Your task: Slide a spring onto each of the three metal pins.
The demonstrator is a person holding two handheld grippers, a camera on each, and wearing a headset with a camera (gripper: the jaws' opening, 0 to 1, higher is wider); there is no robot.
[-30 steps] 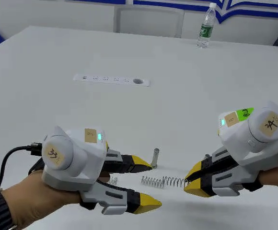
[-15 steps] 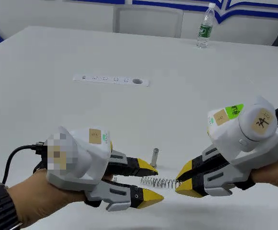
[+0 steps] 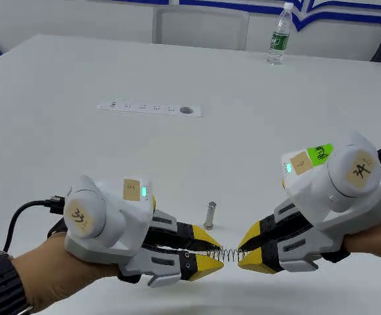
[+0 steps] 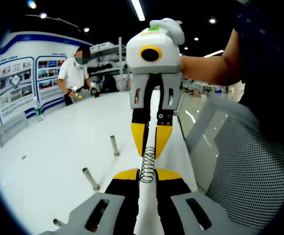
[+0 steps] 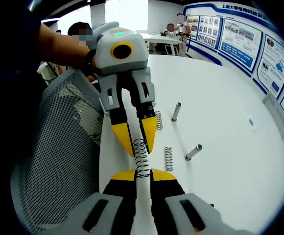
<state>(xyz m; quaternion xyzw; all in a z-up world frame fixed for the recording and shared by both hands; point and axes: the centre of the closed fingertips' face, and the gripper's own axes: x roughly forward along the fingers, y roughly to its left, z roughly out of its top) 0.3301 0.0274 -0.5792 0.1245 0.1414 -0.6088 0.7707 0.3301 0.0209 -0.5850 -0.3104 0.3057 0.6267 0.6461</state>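
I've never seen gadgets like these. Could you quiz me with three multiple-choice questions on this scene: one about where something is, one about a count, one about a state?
1. Where does the water bottle stand?
A) at the far edge of the table
B) beside a pin
C) in a gripper

2. How many loose springs lie on the table in the right gripper view?
A) none
B) two
C) five

3. The spring between the grippers is:
A) lying on the table
B) already on a pin
C) gripped at both ends

Answers:
1 A: it stands at the far rim.
2 B: a second one lies just beyond the first.
3 C: the left gripper and the right gripper each pinch an end.
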